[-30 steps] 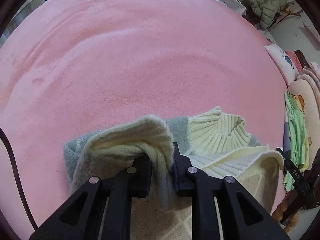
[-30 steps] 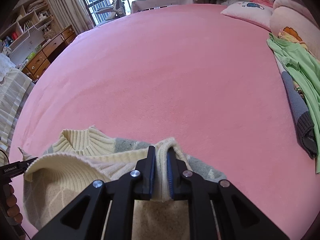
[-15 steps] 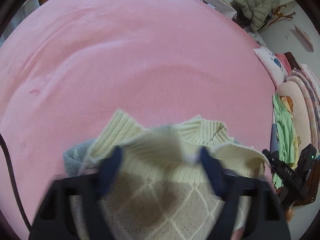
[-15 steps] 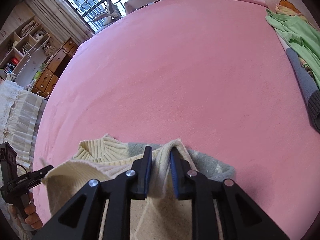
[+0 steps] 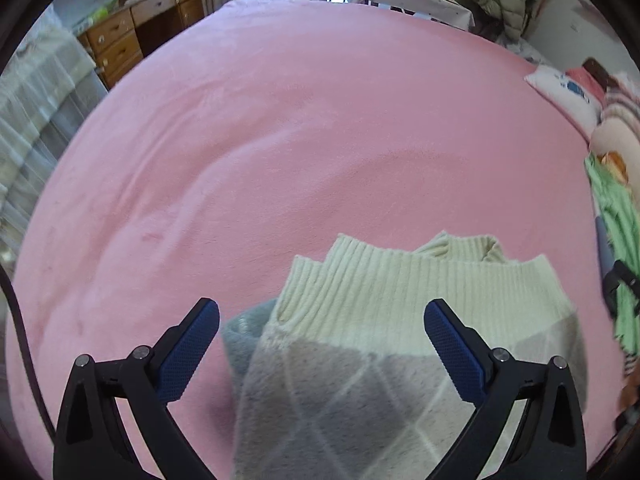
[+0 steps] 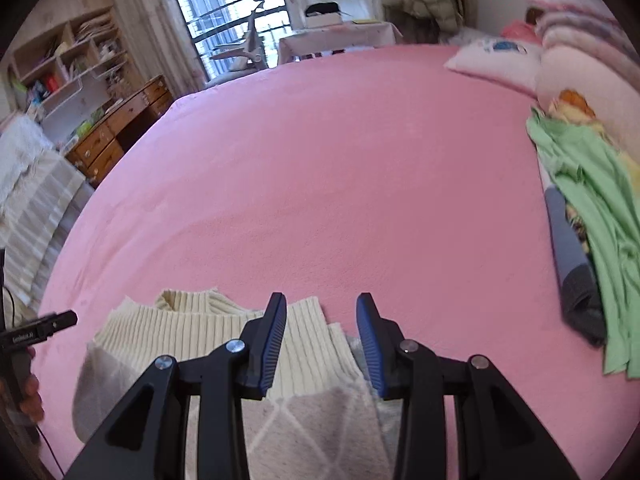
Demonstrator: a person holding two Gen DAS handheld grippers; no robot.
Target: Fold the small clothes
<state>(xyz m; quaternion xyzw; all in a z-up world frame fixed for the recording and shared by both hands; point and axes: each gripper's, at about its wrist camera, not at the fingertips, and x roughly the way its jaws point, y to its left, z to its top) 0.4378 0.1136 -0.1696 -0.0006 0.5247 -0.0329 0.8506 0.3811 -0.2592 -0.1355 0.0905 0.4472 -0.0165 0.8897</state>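
Left wrist: we see the left gripper [image 5: 322, 314], jaws wide and empty, over the sweater [image 5: 400, 320] lying folded on the pink bed [image 5: 300, 140]; its grey sleeve edge pokes out leftward.

Right wrist: the right gripper [image 6: 321, 304], jaws just been opening, now narrowly apart, grips nothing; sweater lies below. We also see green clothes [image 6: 588, 208] along the right edge and broad bare bed ahead.
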